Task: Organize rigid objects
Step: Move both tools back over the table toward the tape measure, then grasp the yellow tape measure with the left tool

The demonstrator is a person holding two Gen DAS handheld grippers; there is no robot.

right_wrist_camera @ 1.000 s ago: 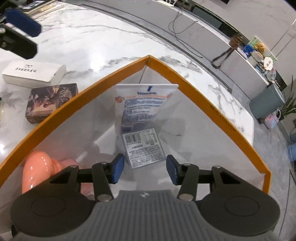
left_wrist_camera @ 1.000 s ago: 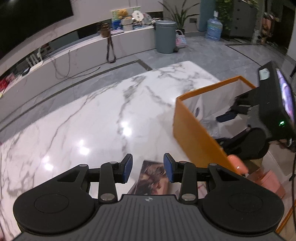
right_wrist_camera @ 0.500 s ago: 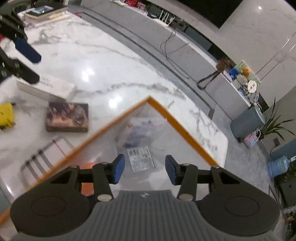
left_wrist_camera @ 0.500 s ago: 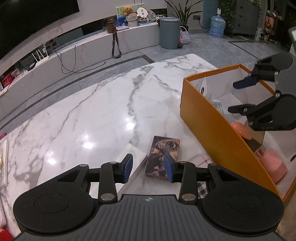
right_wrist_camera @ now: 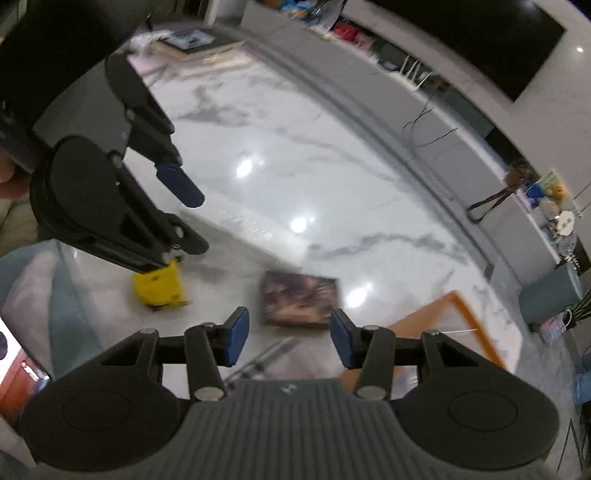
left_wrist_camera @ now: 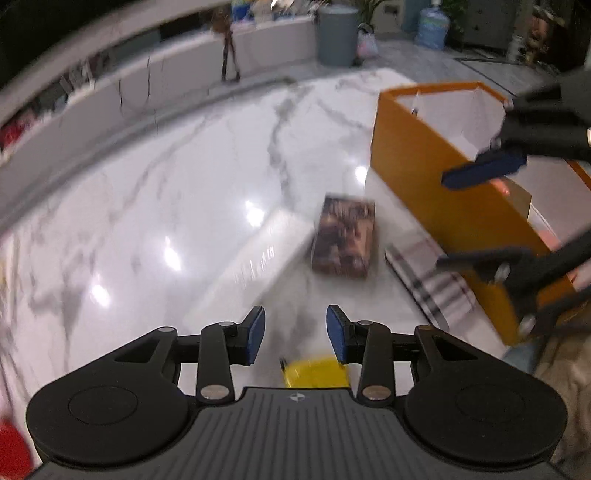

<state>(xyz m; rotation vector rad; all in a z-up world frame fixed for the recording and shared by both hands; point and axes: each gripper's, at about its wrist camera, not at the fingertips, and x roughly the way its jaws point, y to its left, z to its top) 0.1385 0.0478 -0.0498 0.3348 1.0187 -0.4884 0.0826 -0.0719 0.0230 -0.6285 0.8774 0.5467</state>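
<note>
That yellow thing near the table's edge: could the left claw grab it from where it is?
Probably yes. The yellow object lies right below the left claw, whose blue pads are apart with nothing between them, and nothing blocks the way down.

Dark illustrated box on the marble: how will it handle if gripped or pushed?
The dark illustrated box lies flat with squared edges, so it probably stays rigid and won't roll or tip. The marble table looks glossy, so a push would likely slide it easily. Weight can't be judged.

glossy white marble table (left_wrist_camera: 184, 206), grey tiled floor (left_wrist_camera: 461, 70), grey bin (left_wrist_camera: 338, 35).
</note>
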